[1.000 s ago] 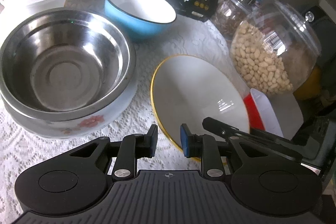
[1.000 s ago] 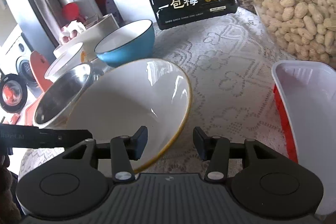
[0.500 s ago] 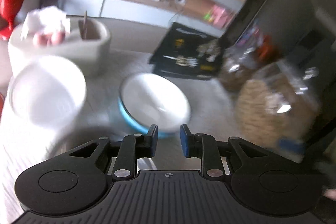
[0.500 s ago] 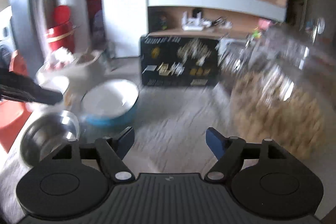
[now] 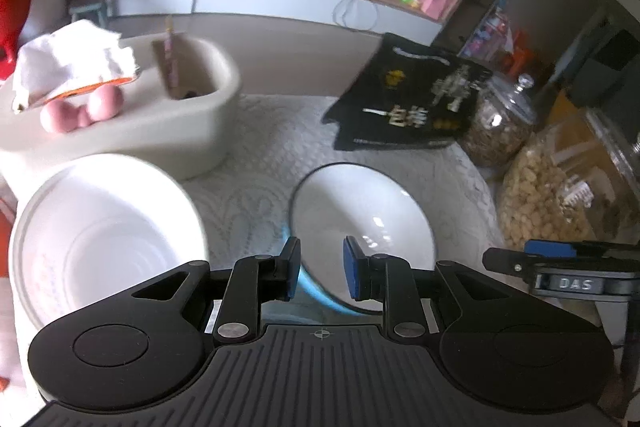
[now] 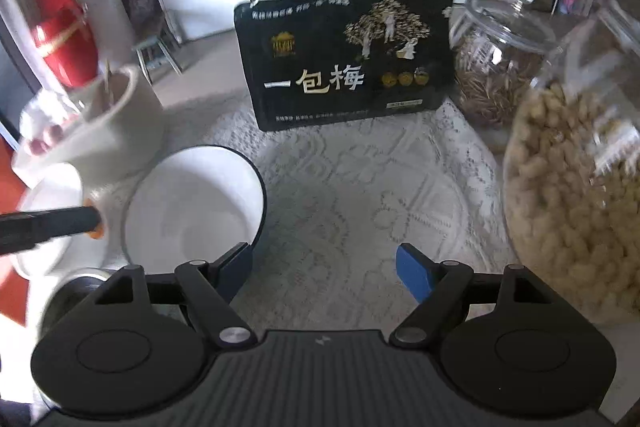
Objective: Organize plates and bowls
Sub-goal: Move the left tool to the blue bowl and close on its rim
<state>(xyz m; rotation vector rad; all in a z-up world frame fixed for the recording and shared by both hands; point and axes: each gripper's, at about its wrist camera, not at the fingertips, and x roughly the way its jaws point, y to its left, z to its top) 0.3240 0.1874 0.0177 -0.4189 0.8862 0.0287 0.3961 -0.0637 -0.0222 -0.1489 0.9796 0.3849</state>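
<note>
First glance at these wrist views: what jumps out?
The black snack bag with big white characters stands upright at the back of the lace tablecloth. The peanut jar looms at the right edge. The blue bowl sits front left, just ahead of the open, empty right gripper.

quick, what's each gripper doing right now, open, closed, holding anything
Left gripper: jaws narrowly apart, holding nothing.
Right gripper: wide open, empty.

A blue bowl [image 5: 360, 223] with white inside sits upright beside a white bowl [image 5: 108, 239].
</note>
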